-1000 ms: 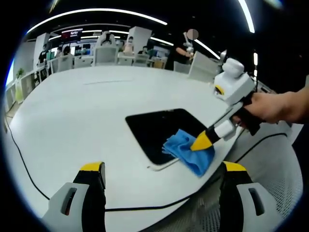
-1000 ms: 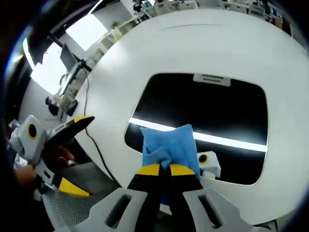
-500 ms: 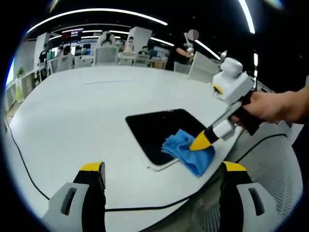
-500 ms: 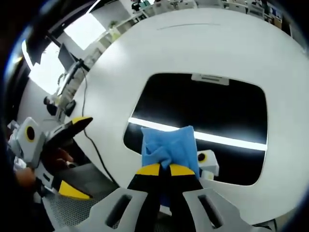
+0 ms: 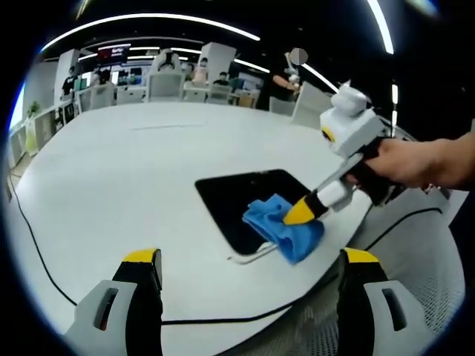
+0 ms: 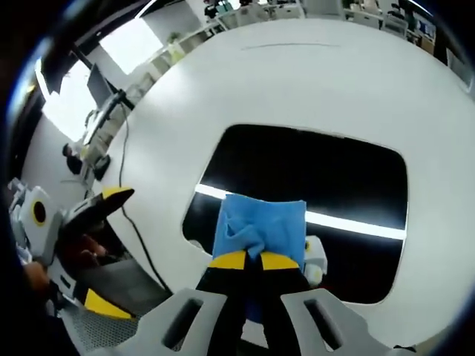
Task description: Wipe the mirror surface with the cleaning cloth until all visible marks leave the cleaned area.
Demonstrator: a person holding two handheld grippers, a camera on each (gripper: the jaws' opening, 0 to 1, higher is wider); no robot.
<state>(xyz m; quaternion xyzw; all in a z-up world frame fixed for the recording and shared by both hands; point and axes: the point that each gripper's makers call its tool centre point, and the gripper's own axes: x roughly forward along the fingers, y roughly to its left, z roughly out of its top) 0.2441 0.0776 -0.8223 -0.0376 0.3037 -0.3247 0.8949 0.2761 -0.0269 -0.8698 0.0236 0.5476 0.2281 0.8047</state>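
The mirror (image 6: 312,189) is a dark, glossy rounded rectangle lying flat on the white table (image 5: 111,185); it reflects a bright ceiling strip as a white bar across its face. In the right gripper view its long axis runs left to right, with the short sides curving toward the table's far side. No smudges can be made out on the dark glass at this sharpness.

The cleaning cloth (image 6: 260,226) is bright blue and bunched, pressed on the mirror's near part, just inside its near edge. The right gripper (image 6: 247,261) has its yellow-tipped jaws closed tight on the cloth's near fold; in the left gripper view it (image 5: 300,213) slants down onto the cloth (image 5: 283,226) from a person's hand (image 5: 415,167).

The mirror sits near the table's curved edge, on the side of that hand, so little table remains between its near edge and the drop. Beyond its far edge the tabletop spreads wide and bare. A black cable (image 5: 44,267) runs along the table's rim, well apart from the mirror.

The left gripper (image 5: 249,274) is held off the mirror, jaws spread wide, gripping nothing.
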